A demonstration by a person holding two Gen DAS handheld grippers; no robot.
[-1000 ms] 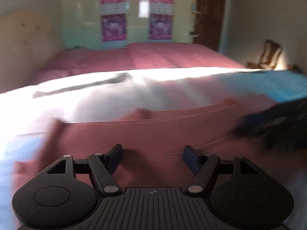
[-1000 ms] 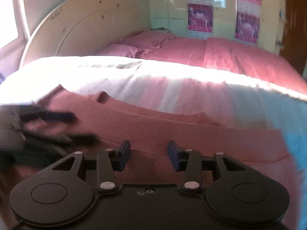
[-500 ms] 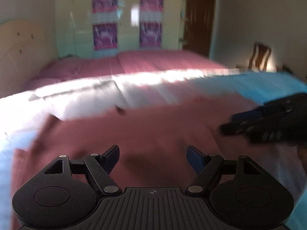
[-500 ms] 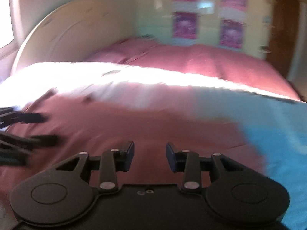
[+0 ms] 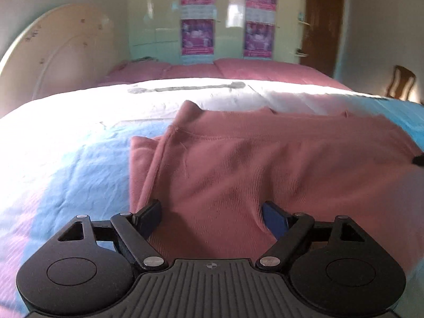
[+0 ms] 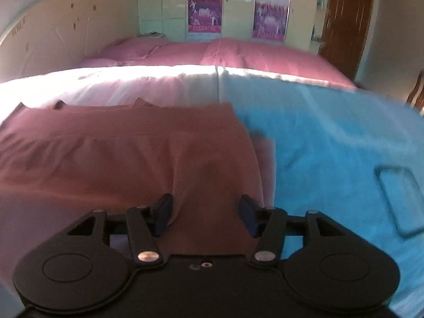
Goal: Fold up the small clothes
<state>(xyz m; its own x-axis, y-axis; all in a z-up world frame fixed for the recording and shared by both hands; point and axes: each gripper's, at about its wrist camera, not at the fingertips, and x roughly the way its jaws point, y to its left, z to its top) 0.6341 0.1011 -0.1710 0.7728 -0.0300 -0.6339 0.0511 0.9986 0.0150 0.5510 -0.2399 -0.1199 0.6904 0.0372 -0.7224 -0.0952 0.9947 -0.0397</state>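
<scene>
A pink ribbed garment [image 5: 251, 164] lies folded flat on the light blue and white sheet [image 5: 66, 164]; it also shows in the right wrist view [image 6: 127, 153]. My left gripper [image 5: 212, 218] is open over the garment's near left part, jaws wide apart with cloth between them. My right gripper [image 6: 205, 217] is open over the garment's near right edge. A dark tip of the right gripper [image 5: 419, 159] shows at the right edge of the left wrist view.
The blue sheet [image 6: 331, 145] has a rectangular label patch [image 6: 400, 198] to the right. Behind is a bed with a pink cover [image 5: 251, 69], a cream headboard [image 5: 58, 50], a wardrobe with posters [image 5: 197, 13], a brown door [image 5: 323, 21] and a chair [image 5: 401, 82].
Both grippers have moved apart toward the garment's ends. The garment has gone from spread out to a folded, narrower shape. The right gripper has nearly left the left wrist view.
</scene>
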